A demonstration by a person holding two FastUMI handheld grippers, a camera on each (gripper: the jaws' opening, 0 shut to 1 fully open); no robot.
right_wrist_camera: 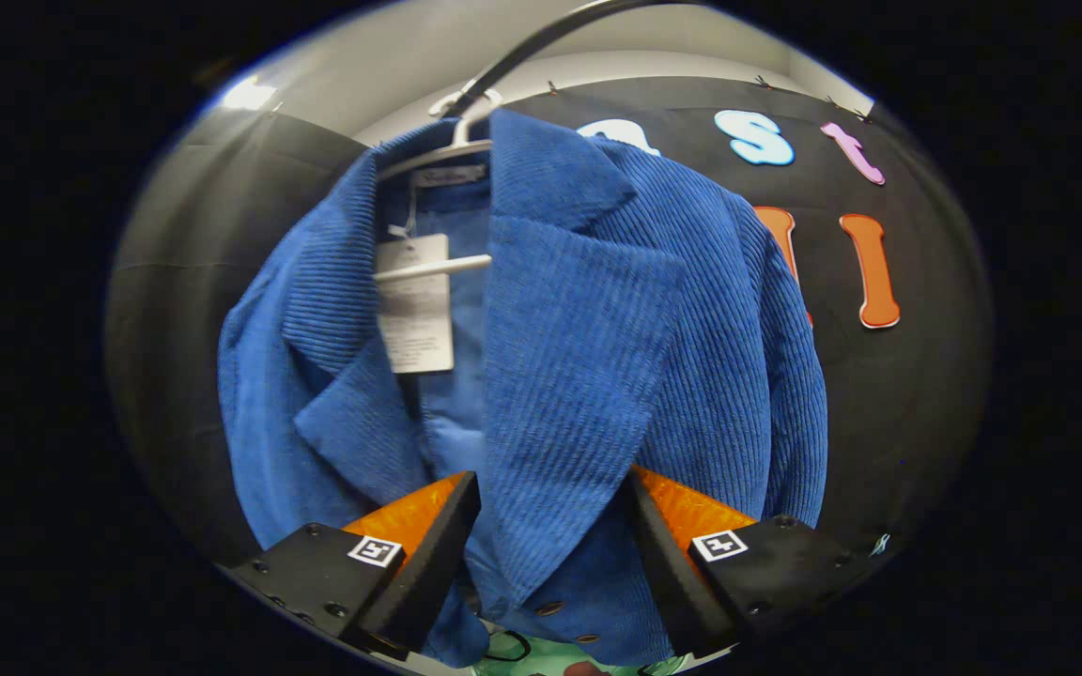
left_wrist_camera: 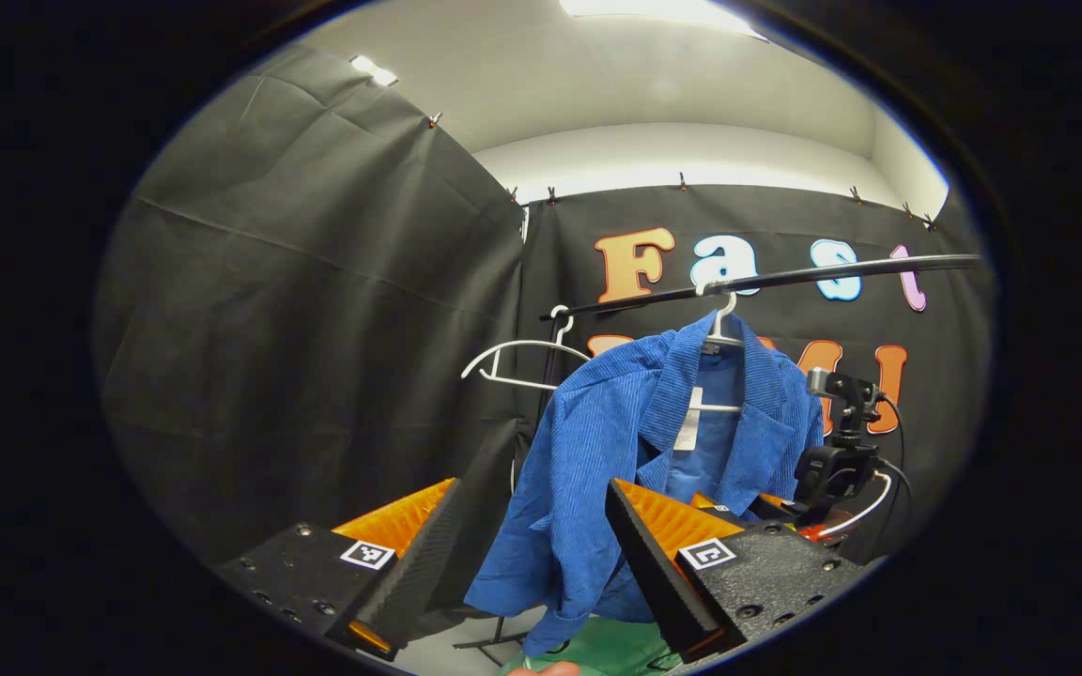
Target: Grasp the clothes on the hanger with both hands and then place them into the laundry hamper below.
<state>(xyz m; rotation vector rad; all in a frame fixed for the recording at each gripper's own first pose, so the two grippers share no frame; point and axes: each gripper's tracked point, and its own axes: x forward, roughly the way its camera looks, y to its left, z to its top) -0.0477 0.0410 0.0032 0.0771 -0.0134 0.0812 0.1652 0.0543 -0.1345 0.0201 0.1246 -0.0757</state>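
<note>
A blue corduroy jacket (left_wrist_camera: pixel 616 441) hangs on a white hanger (left_wrist_camera: pixel 721 324) from a black rail (left_wrist_camera: pixel 785 275). My left gripper (left_wrist_camera: pixel 532 488) is open below and short of the jacket's left side, with the sleeve seen between its fingers farther off. The right gripper's camera mount (left_wrist_camera: pixel 837 460) shows at the jacket's right side. In the right gripper view the jacket (right_wrist_camera: pixel 597 329) is very close. My right gripper (right_wrist_camera: pixel 552 475) is open, its fingers standing on either side of the front panel below the lapel. The green hamper (left_wrist_camera: pixel 616 648) lies beneath.
An empty white hanger (left_wrist_camera: pixel 522 361) hangs at the rail's left end, beside the rack's upright post (left_wrist_camera: pixel 548 376). Black cloth walls close in on the left and behind. The hamper's green edge (right_wrist_camera: pixel 541 659) shows under the jacket hem.
</note>
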